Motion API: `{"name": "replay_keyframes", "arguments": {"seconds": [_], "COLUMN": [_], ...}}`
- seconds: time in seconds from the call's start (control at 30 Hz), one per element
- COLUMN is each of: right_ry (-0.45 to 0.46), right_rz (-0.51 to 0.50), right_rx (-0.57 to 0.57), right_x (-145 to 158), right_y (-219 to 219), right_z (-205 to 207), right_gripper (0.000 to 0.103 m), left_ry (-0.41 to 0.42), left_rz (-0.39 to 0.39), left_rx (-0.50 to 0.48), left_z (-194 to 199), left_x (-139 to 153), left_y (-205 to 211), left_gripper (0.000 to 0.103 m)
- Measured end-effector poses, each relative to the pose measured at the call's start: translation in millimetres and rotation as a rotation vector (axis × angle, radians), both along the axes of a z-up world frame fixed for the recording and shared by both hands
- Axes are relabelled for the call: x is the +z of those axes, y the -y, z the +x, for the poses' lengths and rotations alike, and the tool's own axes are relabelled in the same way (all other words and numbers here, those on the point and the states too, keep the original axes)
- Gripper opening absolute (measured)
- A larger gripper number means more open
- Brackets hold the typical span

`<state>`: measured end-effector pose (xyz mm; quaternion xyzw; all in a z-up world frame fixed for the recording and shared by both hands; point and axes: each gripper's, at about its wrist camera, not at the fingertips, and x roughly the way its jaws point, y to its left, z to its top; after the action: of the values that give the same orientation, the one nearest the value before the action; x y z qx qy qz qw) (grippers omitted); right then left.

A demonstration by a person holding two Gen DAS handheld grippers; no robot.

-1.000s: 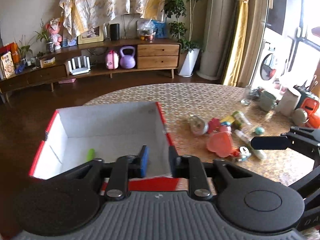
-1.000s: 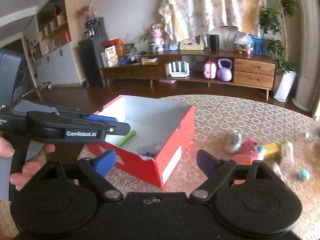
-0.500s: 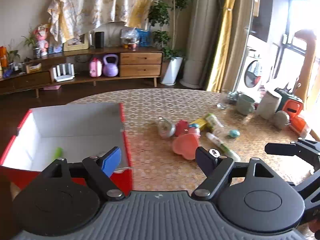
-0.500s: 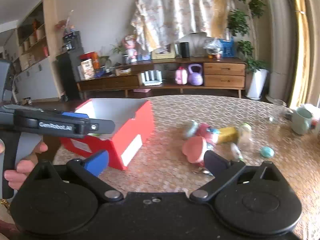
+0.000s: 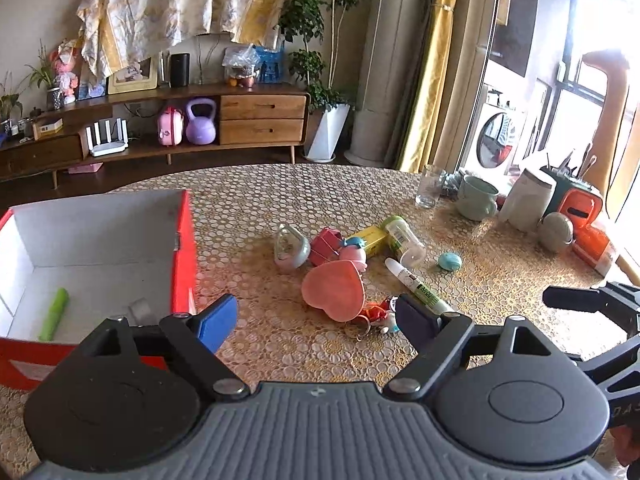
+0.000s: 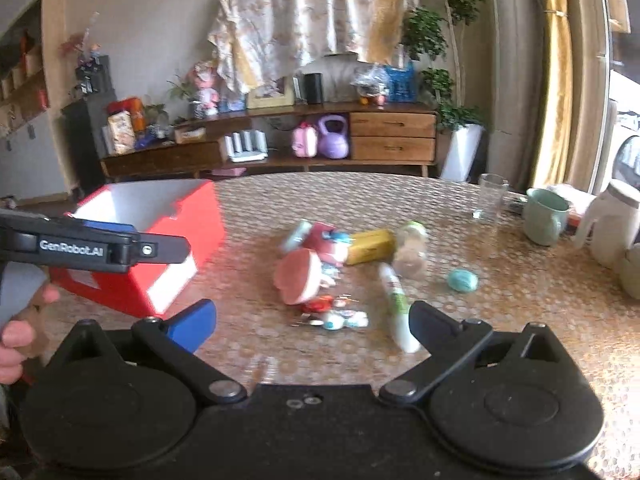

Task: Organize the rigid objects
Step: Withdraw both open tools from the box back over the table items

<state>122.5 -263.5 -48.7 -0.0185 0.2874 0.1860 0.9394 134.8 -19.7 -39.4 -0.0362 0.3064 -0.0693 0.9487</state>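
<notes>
A red box (image 5: 185, 256) with a white inside stands at the table's left; a green stick (image 5: 54, 313) lies in it. The box also shows in the right wrist view (image 6: 192, 232). A pile of small objects lies mid-table: a pink heart case (image 5: 334, 289), a white marker (image 5: 418, 288), a yellow pack (image 5: 366, 235), a clear bottle (image 5: 402, 236), a teal ball (image 5: 449, 261) and a keyring (image 5: 374, 316). My left gripper (image 5: 316, 320) is open and empty, just short of the pile. My right gripper (image 6: 312, 324) is open and empty, near the keyring (image 6: 332, 316) and marker (image 6: 394, 300).
A glass (image 5: 430, 186), a green mug (image 5: 476, 198), a white jug (image 5: 526, 200) and an orange device (image 5: 588, 220) stand along the table's right edge. A wooden sideboard (image 5: 160, 120) lines the far wall.
My left gripper opened over the box and swung right to the pile. My right gripper also turned right toward the pile and stayed open.
</notes>
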Motion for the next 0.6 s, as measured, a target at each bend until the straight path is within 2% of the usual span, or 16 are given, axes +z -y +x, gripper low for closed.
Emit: {"name": "replay_keyframes", "arguments": {"seconds": [0.2, 0.3, 0.4, 0.6], "right_ry": [-0.019, -0.038, -0.071, -0.110], "right_rz": [-0.018, -0.062, -0.091, -0.083], "right_rx": [-0.033, -0.061, -0.083, -0.103], "right_x": [-13, -23, -37, -57], "right_y": [16, 19, 24, 34], "right_z": [21, 35, 51, 78], "right_gripper": [0.102, 0.101, 0.098, 0.097], "left_ry": [-0.013, -0.024, -0.061, -0.118], "left_rz": [0.039, 0.054, 0.065, 0.053], "left_rx": [-0.011, -0.010, -0.006, -0.008], "left_z": [26, 42, 59, 91], "left_x": [-13, -24, -37, -63], "left_y": [19, 25, 32, 35], "left_gripper": [0.086, 0.086, 0.086, 0.086]}}
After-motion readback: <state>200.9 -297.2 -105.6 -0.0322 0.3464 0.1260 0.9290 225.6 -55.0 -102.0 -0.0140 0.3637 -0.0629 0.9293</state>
